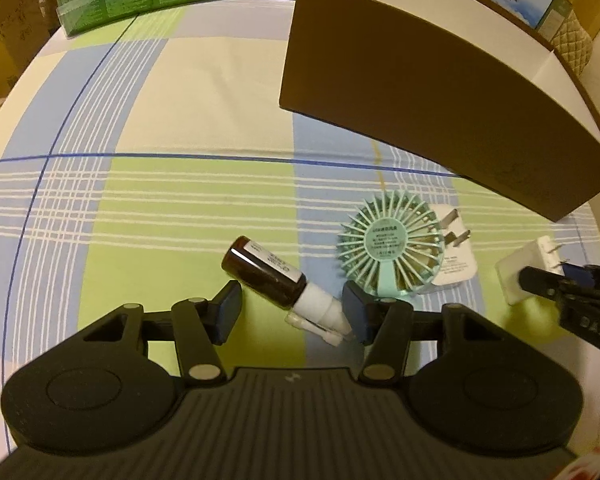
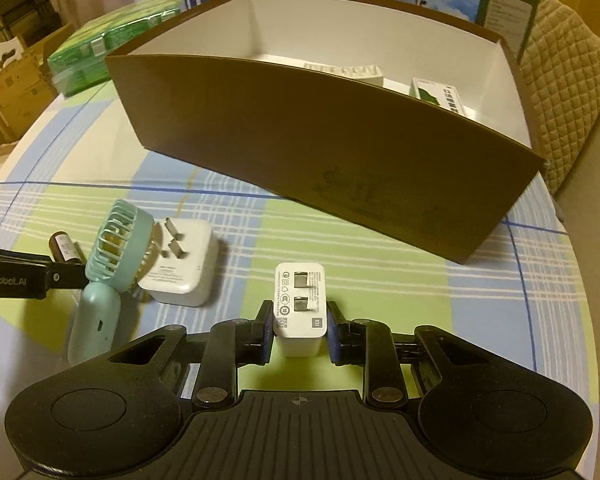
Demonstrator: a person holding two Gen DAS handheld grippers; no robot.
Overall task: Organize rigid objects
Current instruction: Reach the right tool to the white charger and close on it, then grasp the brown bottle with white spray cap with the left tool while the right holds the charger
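Left wrist view shows the left gripper (image 1: pixel 290 312) low over a plaid tablecloth (image 1: pixel 140 200), its jaws spread wide with a brown spray bottle (image 1: pixel 268 274) lying on its side between them. The bottle's white nozzle points toward 5 o'clock and sits close to the right-hand finger; whether the pads touch it cannot be told, and nothing is clamped. At 2 o'clock from this gripper a mint handheld fan (image 1: pixel 384 240) leans over a white two-prong plug adapter (image 1: pixel 456 260). Farther out, at 1 o'clock, stands a brown cardboard box (image 1: pixel 420 100) with white inner walls. Right wrist view shows the right gripper (image 2: pixel 299 326) with its jaws narrowed around a small white charger (image 2: pixel 300 308), which sits upright between the pads with its folded prongs facing the camera. The left-hand pad looks pressed to the charger; a thin gap seems to remain at the right-hand pad, so a firm grip cannot be confirmed. At 10 o'clock from this gripper the fan (image 2: pixel 112 256) rests against the plug adapter (image 2: pixel 180 268), with the spray bottle (image 2: pixel 64 246) just behind and the left gripper's arm reaching in from 9 o'clock. At 12 o'clock the open box (image 2: pixel 320 152) fills the middle, holding two small cartons (image 2: pixel 440 94) at its far right. Green packages (image 2: pixel 112 44) lie at 11 o'clock beyond it.
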